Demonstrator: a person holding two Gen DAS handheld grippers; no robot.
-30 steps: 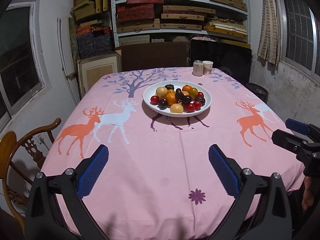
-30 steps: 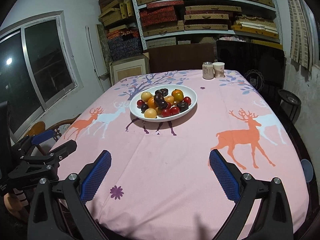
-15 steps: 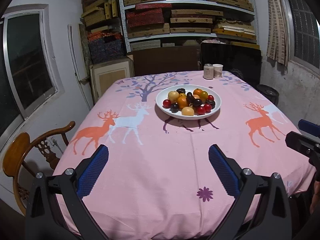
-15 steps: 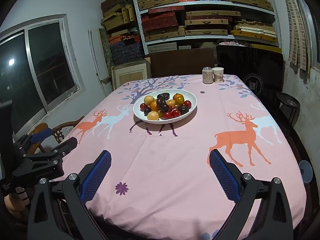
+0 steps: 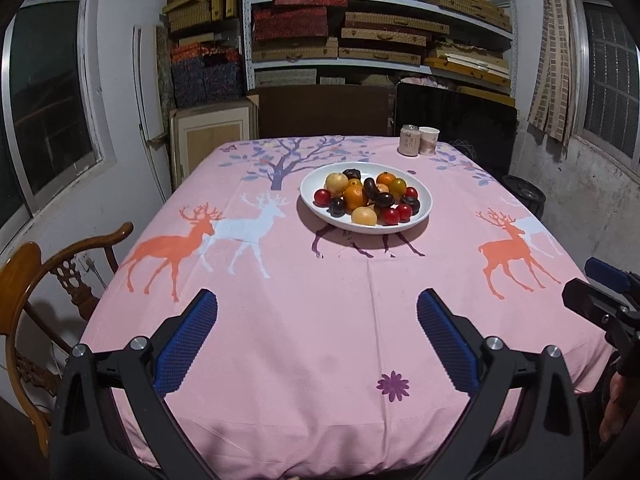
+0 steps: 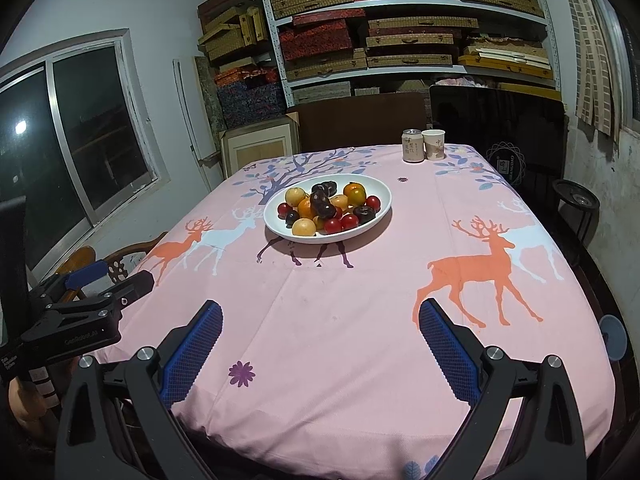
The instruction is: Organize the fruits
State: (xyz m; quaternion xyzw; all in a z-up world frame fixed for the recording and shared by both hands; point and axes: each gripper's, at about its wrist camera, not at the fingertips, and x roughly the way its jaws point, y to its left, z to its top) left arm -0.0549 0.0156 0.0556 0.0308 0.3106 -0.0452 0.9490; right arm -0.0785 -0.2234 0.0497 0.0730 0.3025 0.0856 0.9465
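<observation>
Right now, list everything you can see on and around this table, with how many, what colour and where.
White oval plate: one, table centre.
Mixed fruit: a pile, I can't count it exactly; orange, yellow, red and dark purple; all on the plate.
Drink can: one, pale, table's far edge.
Paper cup: one, white, beside the can.
Pink deer-print tablecloth: one, covering the table.
Wooden chair: one, brown, at the table's left.
Metal shelves of flat boxes: tan, red and blue boxes, back wall.
Left gripper: black with blue pads, open, over the near edge.
Right gripper: same, open, near edge.
</observation>
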